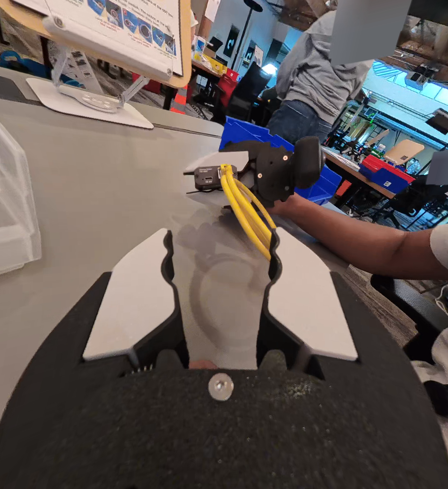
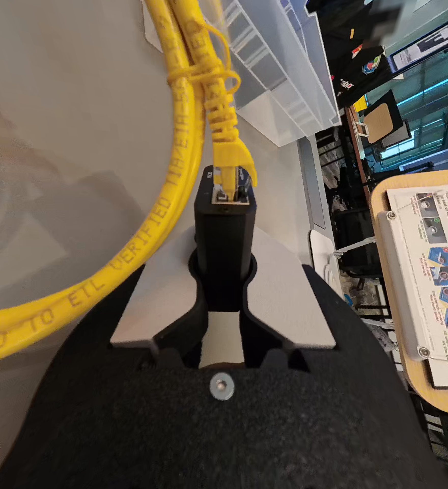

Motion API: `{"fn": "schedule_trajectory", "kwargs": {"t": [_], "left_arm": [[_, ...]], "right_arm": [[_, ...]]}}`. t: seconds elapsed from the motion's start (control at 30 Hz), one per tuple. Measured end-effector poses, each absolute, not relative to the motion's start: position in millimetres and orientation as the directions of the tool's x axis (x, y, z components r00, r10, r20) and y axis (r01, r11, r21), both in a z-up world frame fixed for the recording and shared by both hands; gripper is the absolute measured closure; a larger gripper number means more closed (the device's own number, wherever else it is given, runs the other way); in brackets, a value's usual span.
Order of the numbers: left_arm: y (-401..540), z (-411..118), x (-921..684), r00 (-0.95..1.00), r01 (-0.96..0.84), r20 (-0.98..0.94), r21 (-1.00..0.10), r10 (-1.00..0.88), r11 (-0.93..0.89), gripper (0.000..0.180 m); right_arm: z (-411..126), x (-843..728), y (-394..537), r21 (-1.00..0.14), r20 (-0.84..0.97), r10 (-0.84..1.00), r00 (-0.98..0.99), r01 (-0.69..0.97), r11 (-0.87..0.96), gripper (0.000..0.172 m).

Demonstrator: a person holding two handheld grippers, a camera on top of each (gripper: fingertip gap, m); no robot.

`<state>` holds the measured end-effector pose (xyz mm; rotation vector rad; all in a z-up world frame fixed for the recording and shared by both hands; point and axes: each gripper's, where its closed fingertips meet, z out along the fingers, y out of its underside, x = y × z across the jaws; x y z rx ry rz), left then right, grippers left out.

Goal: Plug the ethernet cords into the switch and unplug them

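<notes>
**Switch gripped, cord plugged in, left fingers spread**

Switch first: the small black metal box (image 2: 224, 243) sits clamped between the right gripper (image 2: 223, 267) fingers, raised above the grey bench (image 1: 90, 185), ports facing away from the wrist. A yellow ethernet cord (image 2: 164, 225), bundled in loops with a yellow tie, has its booted plug (image 2: 231, 164) seated in one port. The left gripper (image 1: 221, 248) fingers stand wide apart and hold nothing; the cord loops (image 1: 246, 219) pass just beside its right fingertip.

The switch looks rigid and light, its smooth sides likely slippery, so a firm squeeze across the flanks suits it. The cord seems springy and stiff; take hold at the ribbed boot near the plug, not on the loops, minding the fragile latch tab.
</notes>
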<state>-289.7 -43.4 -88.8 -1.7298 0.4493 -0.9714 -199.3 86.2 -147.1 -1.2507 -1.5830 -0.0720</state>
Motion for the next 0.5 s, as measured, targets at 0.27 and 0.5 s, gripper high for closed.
{"fn": "schedule_trajectory", "kwargs": {"t": [0.27, 0.5], "left_arm": [[-33.0, -88.9, -302.7, 0.646, 0.161, 0.369, -0.922, -0.669, -0.353, 0.114], [-37.7, -103.9, -284.6, 0.624, 0.069, 0.353, -0.913, -0.697, -0.401, 0.113]], "right_arm": [[-152.6, -200.0, 87.6, -0.485, 0.755, 0.648, 0.098, 0.748, 0.452, 0.147], [-150.4, -198.5, 89.4, -0.463, 0.769, 0.632, 0.098, 0.768, 0.443, 0.147]]}}
